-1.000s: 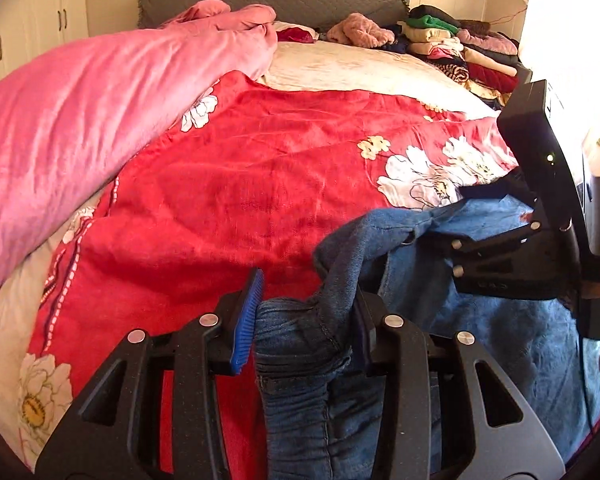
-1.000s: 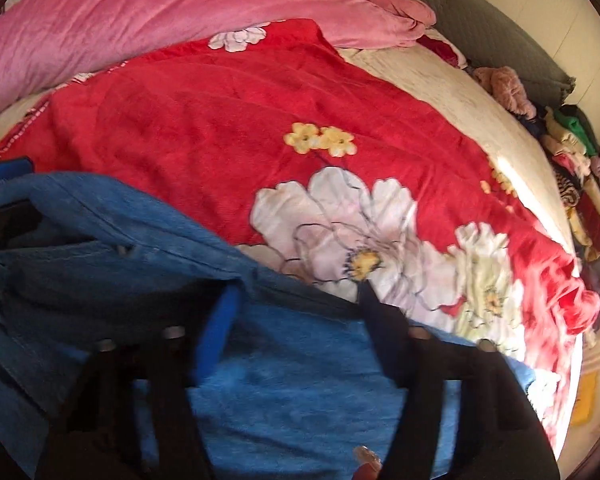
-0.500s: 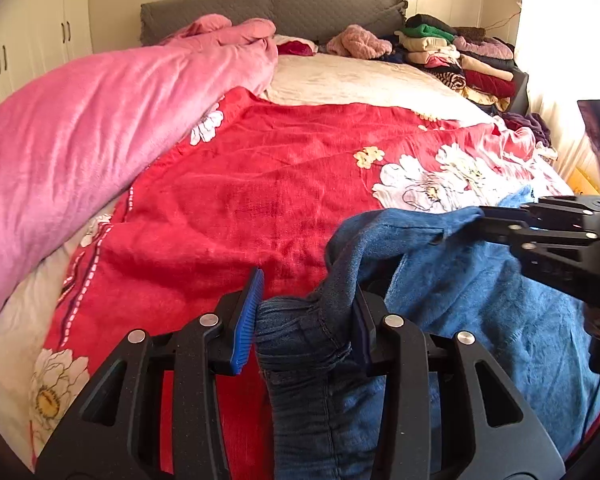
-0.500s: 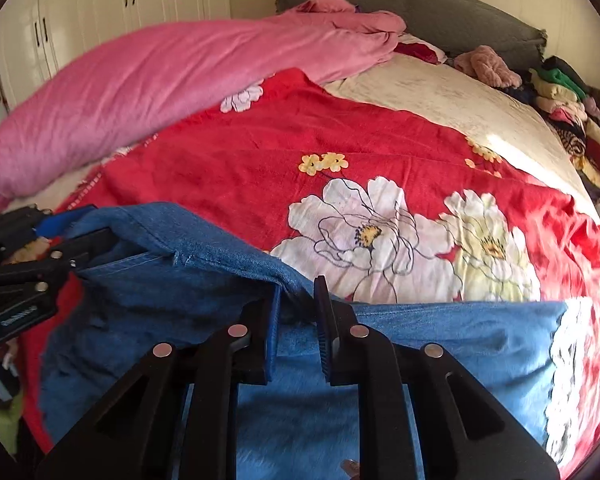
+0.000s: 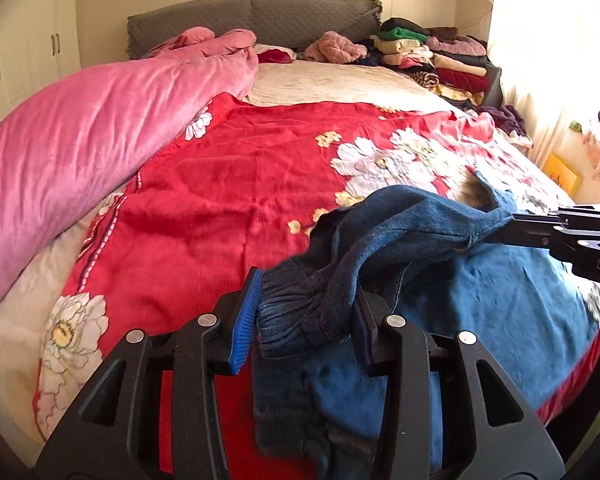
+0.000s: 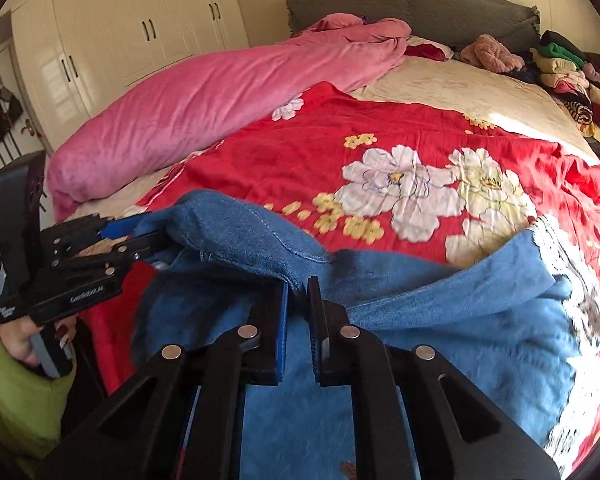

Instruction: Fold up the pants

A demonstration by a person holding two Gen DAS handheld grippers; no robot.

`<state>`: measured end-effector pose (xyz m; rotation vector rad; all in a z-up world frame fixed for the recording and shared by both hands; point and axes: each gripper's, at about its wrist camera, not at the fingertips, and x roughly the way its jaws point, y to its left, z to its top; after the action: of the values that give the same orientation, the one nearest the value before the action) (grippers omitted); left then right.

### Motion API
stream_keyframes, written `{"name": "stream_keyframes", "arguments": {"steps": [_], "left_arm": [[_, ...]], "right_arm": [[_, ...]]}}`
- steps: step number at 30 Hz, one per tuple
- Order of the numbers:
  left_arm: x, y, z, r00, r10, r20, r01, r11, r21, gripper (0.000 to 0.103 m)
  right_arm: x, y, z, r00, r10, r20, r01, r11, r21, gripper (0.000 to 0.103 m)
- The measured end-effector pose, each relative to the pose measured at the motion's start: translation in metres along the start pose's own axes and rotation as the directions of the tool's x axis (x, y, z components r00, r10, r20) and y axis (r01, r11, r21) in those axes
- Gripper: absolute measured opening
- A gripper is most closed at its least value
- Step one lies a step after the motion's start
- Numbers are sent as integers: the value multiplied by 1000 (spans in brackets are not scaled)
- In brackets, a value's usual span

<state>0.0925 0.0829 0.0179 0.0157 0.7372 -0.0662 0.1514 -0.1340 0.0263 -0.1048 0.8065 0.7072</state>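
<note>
Blue denim pants [image 5: 500,304] lie across the near end of a red flowered blanket [image 5: 228,184]. My left gripper [image 5: 304,320] is shut on the bunched, ribbed waistband [image 5: 296,312], which fills the gap between its blue pads. The fabric runs taut to the right, where my right gripper [image 5: 516,222] pinches its upper edge. In the right wrist view my right gripper [image 6: 298,290] is closing tight on a thin seam of the pants [image 6: 440,320], its pads pressing the cloth. The left gripper [image 6: 140,240] holds the far left end, carried by a hand [image 6: 20,344] in a green sleeve.
A rolled pink duvet [image 5: 84,152] lies along the bed's left side. Folded clothes [image 5: 440,60] are stacked at the far right by a grey headboard [image 5: 252,16]. White wardrobe doors [image 6: 140,40] stand to the left. The cream sheet [image 5: 332,84] beyond the blanket is bare.
My right gripper went from open over the denim to shut on its edge. Both grippers drew back and up, raising the top edge of the pants off the blanket.
</note>
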Motion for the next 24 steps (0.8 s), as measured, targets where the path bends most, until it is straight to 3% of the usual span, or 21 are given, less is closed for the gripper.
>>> {"name": "stream_keyframes", "arguments": {"steps": [8,18,24], "left_arm": [[-23,-10,-28,999,6,-38,-4,998,55,33],[-35,-7,-58,993,17,-114,-10,998,62,33],[-25,1,-72,981,2,-196,4,1000,29,40]], "right_arm": [[-29,30,-51,998,56,-32,-58,998,-35,9],[-23,60,-98,990,72,-123,-84,992,-91,9],[-17,66,-115,981,93,-168,-107,991,-81,9]]}}
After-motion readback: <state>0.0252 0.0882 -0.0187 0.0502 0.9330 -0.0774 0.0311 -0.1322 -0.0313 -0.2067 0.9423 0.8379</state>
